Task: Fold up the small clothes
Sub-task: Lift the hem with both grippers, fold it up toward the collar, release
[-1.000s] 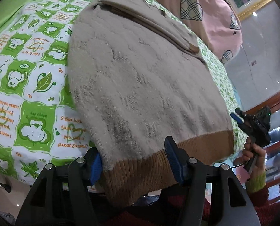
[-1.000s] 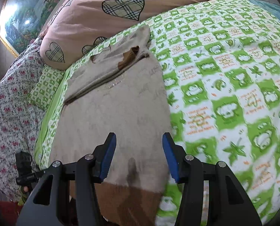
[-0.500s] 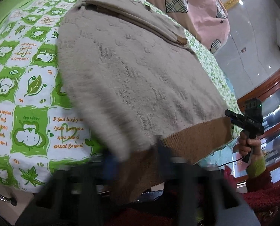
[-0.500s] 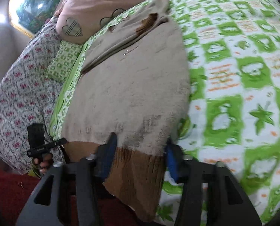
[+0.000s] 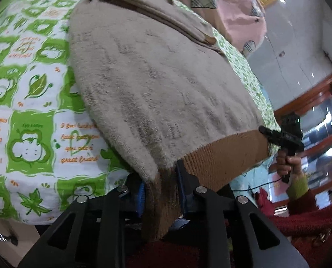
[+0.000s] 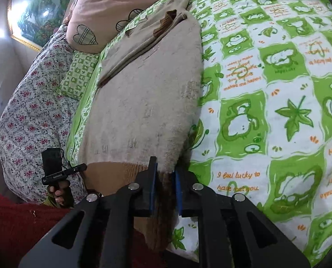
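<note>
From the left wrist, the left gripper (image 5: 160,191) has just closed, jaws pinching the sweater (image 5: 161,84) by its brown hem at the bed's (image 5: 32,116) edge — thick knit could slip free. From the right wrist, the right gripper (image 6: 164,192) has just closed on the other hem corner — uneven lifting would skew the fold.

Place: a home bedroom.
Bed: green-and-white cartoon-print cotton sheet (image 6: 277,84) fills the right.
Bedding: pink heart-patched quilt (image 6: 112,6), upper left.
Wall: gold-framed landscape painting (image 6: 30,15), far upper left.
</note>
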A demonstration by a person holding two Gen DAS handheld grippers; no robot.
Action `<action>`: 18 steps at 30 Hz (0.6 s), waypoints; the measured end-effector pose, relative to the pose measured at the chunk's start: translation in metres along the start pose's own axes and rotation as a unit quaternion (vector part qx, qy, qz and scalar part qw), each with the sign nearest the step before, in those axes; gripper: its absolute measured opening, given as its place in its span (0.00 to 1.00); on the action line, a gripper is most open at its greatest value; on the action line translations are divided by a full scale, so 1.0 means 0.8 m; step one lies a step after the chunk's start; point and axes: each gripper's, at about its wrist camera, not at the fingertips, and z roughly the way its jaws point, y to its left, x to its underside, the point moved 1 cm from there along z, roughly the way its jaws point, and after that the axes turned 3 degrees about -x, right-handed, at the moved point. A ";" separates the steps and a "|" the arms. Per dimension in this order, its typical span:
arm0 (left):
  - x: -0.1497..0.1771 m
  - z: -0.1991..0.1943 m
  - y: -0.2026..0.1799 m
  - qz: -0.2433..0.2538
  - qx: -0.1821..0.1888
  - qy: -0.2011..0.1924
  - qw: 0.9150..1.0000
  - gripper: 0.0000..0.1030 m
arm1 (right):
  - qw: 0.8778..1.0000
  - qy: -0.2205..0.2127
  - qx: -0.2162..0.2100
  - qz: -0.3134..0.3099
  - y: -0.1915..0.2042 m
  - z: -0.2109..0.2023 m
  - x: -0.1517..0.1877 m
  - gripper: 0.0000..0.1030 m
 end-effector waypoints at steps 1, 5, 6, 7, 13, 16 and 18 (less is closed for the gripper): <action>0.002 -0.002 -0.002 0.006 -0.004 -0.003 1.000 0.11 | 1.000 0.001 0.004 -0.009 0.005 0.002 0.000 0.15; 0.008 -0.022 -0.005 0.008 0.003 -0.031 0.999 0.08 | 1.000 -0.018 -0.017 -0.016 0.012 -0.008 0.005 0.10; 0.007 -0.028 -0.003 0.003 0.007 -0.038 0.999 0.07 | 0.999 -0.024 -0.024 -0.013 0.011 -0.011 0.004 0.10; 0.005 -0.030 -0.004 -0.002 0.010 -0.043 0.999 0.07 | 0.999 -0.031 -0.034 -0.008 0.011 -0.013 0.003 0.10; -0.035 -0.059 -0.021 0.006 0.019 -0.094 0.995 0.05 | 0.994 -0.070 -0.080 -0.026 0.041 -0.014 -0.034 0.09; -0.072 -0.078 -0.025 0.016 0.020 -0.132 0.991 0.05 | 0.990 -0.099 -0.091 -0.043 0.060 -0.016 -0.071 0.09; -0.104 -0.086 -0.023 0.016 0.024 -0.159 0.987 0.05 | 0.987 -0.117 -0.097 -0.047 0.069 -0.014 -0.099 0.09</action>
